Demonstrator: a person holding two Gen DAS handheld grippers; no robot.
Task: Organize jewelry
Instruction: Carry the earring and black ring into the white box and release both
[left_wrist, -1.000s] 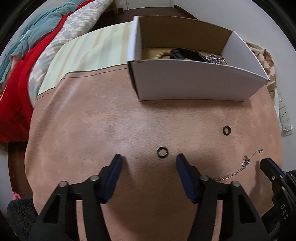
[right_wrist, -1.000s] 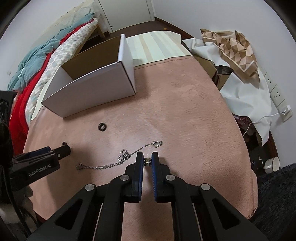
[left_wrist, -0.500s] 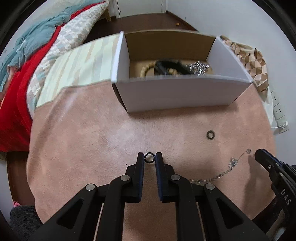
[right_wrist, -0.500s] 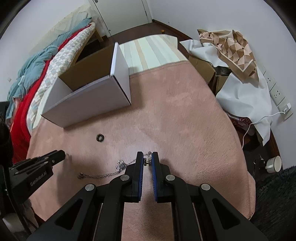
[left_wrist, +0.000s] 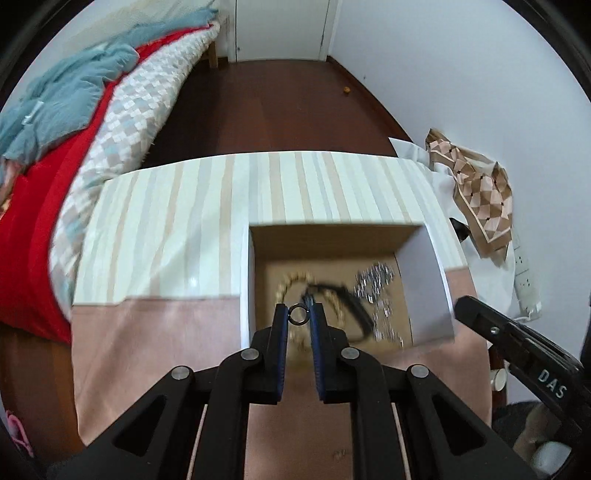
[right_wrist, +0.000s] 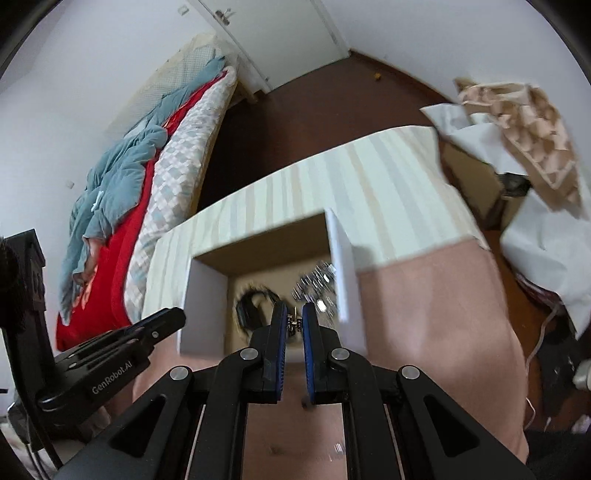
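Jewelry already lies in the open cardboard box (left_wrist: 332, 240): a beaded bracelet (left_wrist: 291, 282), a black band (left_wrist: 354, 302) and a blurred silver chain pile (left_wrist: 376, 280). Our left gripper (left_wrist: 298, 316) is clamped on a small dark ring (left_wrist: 298, 315), held above the box's near edge. Our right gripper (right_wrist: 294, 320) is closed on a small metal clasp piece (right_wrist: 294, 322), also over the box, where we see the black band and silver pile below. The box sits on the pink surface (left_wrist: 155, 339), by a striped cloth (left_wrist: 177, 229).
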